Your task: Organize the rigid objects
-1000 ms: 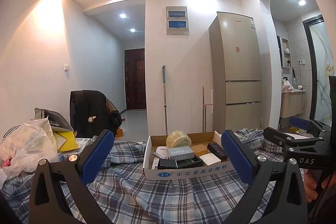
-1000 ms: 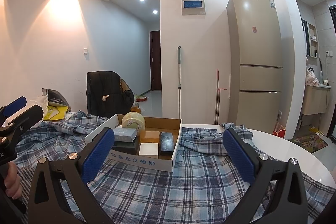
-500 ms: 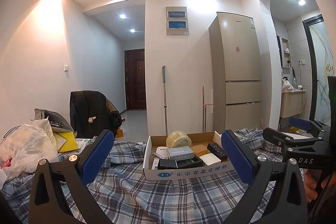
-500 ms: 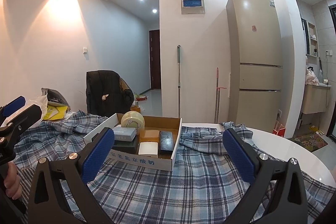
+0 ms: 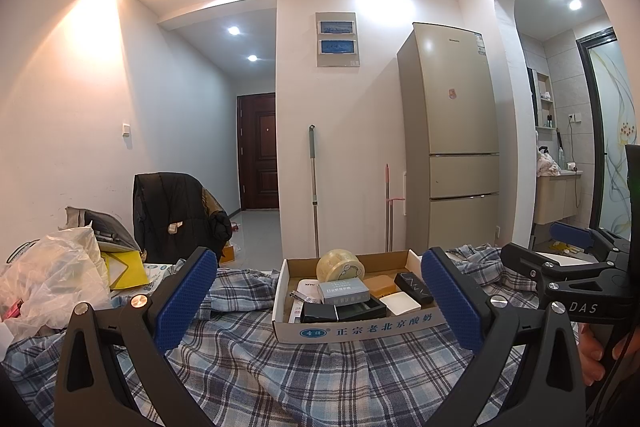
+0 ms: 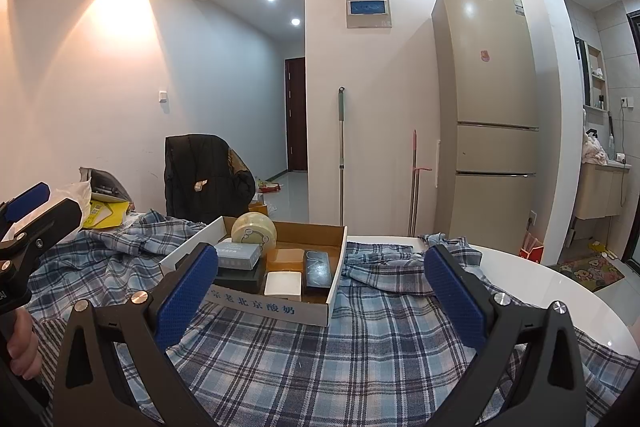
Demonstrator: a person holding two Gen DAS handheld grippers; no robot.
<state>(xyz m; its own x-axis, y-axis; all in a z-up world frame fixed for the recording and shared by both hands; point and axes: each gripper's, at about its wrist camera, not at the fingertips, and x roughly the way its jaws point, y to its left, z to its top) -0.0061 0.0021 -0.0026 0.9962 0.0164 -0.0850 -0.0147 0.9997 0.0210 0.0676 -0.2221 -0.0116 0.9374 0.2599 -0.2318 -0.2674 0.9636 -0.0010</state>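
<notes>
A shallow cardboard box [image 5: 360, 329] [image 6: 276, 307] stands on the plaid cloth. In it are a tape roll [image 5: 340, 265] [image 6: 254, 229], a grey-blue carton [image 5: 343, 290] [image 6: 237, 255], a black case [image 5: 413, 287] [image 6: 318, 267], a white block [image 5: 400, 304] [image 6: 283, 283], an amber block [image 5: 379, 283] [image 6: 285, 255] and a black tray [image 5: 340, 311]. My left gripper [image 5: 318, 301] is open and empty, held in front of the box. My right gripper [image 6: 320, 297] is open and empty, in front of the box and to its right.
A plaid cloth [image 5: 280, 371] [image 6: 360, 347] covers a round white table [image 6: 560, 291]. Plastic bags and papers [image 5: 52, 279] pile at the left. A chair with a black jacket [image 5: 176, 215] stands behind. A fridge [image 5: 452, 147] stands at the back right.
The right wrist view has crept slightly nearer the box. The left gripper has not visibly moved.
</notes>
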